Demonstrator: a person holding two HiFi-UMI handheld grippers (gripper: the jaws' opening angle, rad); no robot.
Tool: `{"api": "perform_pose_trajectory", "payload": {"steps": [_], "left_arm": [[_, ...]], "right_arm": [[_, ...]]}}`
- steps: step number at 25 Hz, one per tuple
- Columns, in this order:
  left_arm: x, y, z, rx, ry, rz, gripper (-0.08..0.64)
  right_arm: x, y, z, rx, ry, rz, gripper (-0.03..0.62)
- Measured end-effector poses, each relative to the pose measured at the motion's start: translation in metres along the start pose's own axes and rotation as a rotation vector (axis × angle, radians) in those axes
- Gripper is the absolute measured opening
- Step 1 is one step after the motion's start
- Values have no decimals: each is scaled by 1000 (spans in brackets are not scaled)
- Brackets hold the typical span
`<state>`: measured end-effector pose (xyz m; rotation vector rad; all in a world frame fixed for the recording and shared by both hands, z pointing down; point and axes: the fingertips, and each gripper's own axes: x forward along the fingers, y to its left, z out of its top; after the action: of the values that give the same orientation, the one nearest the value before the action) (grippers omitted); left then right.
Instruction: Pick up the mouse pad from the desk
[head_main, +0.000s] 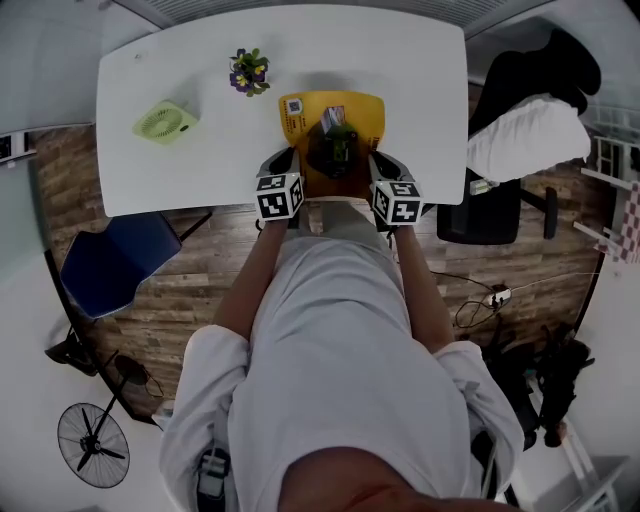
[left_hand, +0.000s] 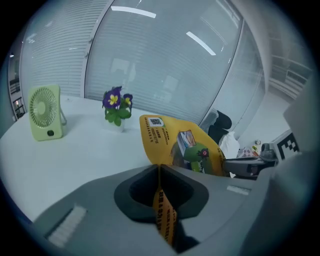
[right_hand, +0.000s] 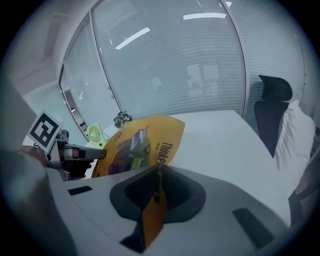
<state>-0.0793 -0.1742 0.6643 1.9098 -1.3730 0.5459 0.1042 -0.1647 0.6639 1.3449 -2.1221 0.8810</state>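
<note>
Jaws of the left gripper (left_hand: 160, 172) and right gripper (right_hand: 159, 175) clench opposite side edges of a yellow flexible mouse pad (head_main: 333, 140) stretched between them, seemingly to keep the floppy sheet flat as it tilts above the white counter (head_main: 180, 60). A pale green desk fan (head_main: 165, 121) and purple flowers (head_main: 248, 72) stand beyond the left jaws, before glass walls.

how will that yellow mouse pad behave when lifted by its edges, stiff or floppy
Probably floppy: the mouse pad curves between the left claw and right claw. Likely light, as thin edge pinches alone seem to hold it up. It might sag if one side lets go.
</note>
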Motion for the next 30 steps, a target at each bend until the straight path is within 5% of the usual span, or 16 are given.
{"api": "perform_pose_trajectory", "payload": {"steps": [14, 30], "left_arm": [[-101, -45, 176, 159, -418, -87, 17], [-246, -70, 270, 377, -789, -54, 17]], "right_arm": [[-97, 33, 170, -97, -423, -40, 31], [-204, 116, 275, -317, -788, -90, 31]]}}
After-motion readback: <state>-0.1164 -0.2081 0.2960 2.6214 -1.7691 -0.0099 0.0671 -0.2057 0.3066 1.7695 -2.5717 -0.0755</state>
